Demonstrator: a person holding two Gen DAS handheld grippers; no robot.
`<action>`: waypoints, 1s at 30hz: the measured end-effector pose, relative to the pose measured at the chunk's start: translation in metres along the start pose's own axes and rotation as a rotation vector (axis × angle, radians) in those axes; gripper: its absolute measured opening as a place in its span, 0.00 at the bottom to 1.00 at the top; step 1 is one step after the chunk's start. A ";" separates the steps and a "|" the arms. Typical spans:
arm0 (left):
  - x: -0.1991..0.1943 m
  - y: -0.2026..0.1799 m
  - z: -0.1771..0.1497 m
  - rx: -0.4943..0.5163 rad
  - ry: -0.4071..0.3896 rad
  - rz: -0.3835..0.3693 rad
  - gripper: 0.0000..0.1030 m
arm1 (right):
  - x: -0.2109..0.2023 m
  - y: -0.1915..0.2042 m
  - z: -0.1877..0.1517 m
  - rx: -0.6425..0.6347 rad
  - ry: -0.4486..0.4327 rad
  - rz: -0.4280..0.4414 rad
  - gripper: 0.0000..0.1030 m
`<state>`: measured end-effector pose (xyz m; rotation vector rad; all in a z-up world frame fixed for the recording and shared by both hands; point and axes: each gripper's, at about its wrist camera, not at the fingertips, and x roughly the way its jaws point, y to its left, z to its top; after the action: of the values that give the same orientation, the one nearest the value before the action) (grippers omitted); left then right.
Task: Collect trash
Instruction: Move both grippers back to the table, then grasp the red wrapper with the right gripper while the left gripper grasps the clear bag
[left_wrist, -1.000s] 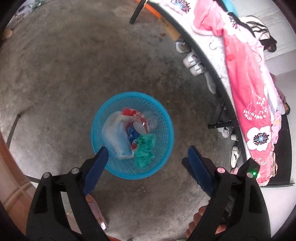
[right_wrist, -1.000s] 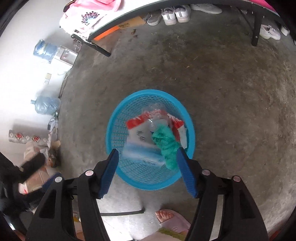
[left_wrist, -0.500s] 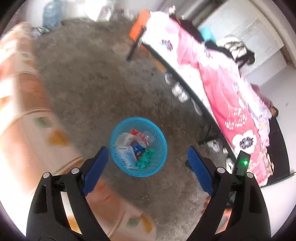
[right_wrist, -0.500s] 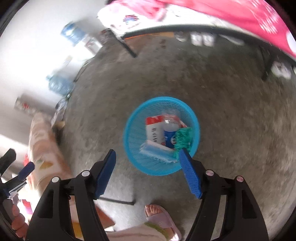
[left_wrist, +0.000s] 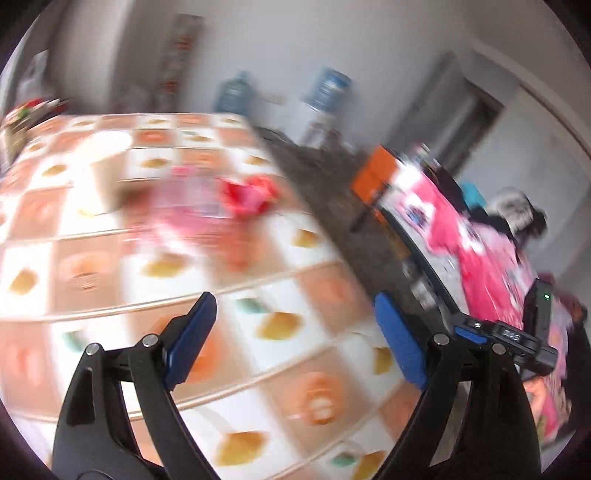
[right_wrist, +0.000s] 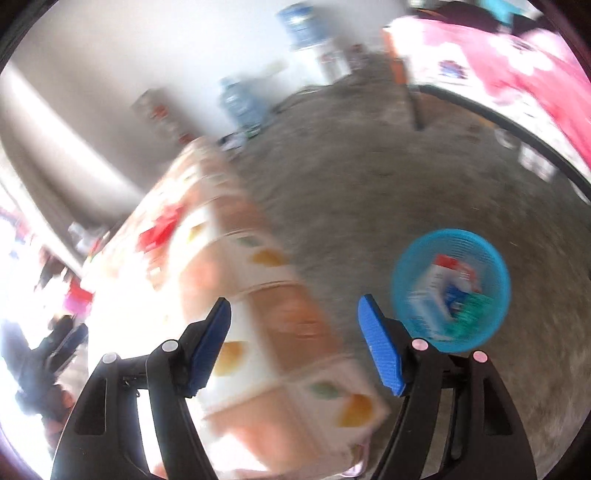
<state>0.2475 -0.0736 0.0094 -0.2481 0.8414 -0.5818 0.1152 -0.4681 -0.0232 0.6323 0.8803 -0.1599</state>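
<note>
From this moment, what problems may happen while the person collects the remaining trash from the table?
1. Both views are badly blurred, so the red crumpled item on the patterned tablecloth may be hard to target; a hasty grab could miss it or snag the cloth.
2. The blue basket stands on the floor apart from the table, so dropped trash may land outside it.
3. Both tools, left and right, are open and empty; nothing is secured yet.
</note>
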 end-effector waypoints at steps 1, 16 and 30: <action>-0.008 0.013 0.001 -0.023 -0.019 0.018 0.81 | 0.005 0.015 0.002 -0.023 0.013 0.025 0.68; 0.018 0.094 0.045 -0.141 -0.142 -0.033 0.63 | 0.146 0.135 0.052 0.107 0.219 0.301 0.68; 0.112 0.063 0.061 0.285 -0.032 0.246 0.55 | 0.218 0.163 0.084 0.178 0.241 0.266 0.67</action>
<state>0.3767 -0.0877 -0.0490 0.1053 0.7344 -0.4583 0.3725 -0.3578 -0.0760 0.9422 1.0107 0.0806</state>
